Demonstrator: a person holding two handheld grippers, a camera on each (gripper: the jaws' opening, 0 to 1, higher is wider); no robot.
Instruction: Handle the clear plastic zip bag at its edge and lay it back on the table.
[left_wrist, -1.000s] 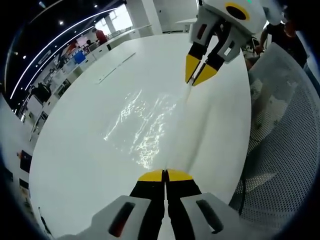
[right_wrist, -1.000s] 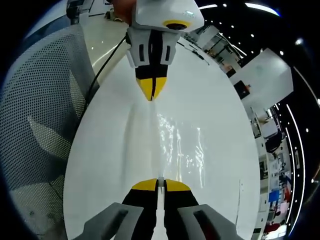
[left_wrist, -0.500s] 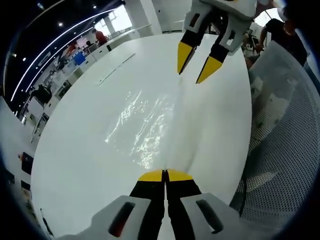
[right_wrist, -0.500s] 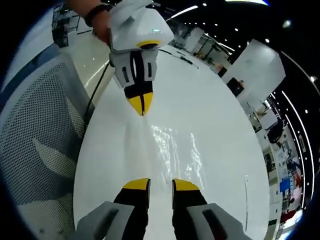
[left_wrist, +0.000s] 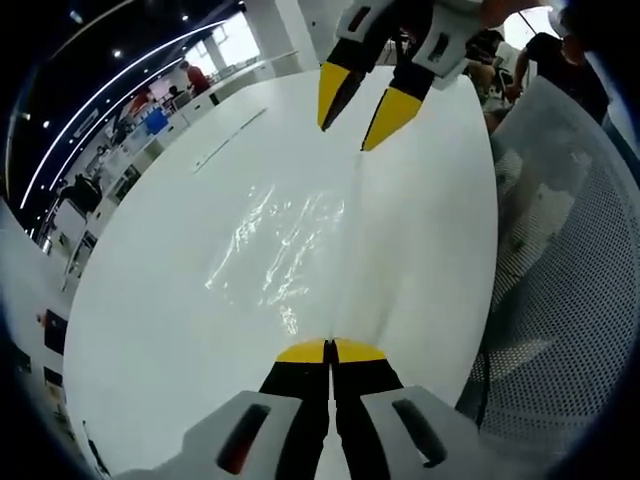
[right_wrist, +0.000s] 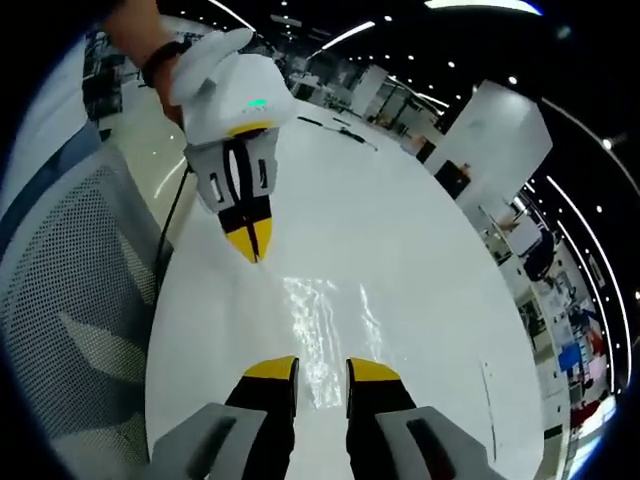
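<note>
While the left tongs seemingly pinch the glare-blurred zip bag, the right tongs gape.

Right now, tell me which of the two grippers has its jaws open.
The right gripper: its yellow-tipped jaws stand apart above the white table. The left gripper has its jaws pressed together, shut on the edge of the clear plastic zip bag.
</note>
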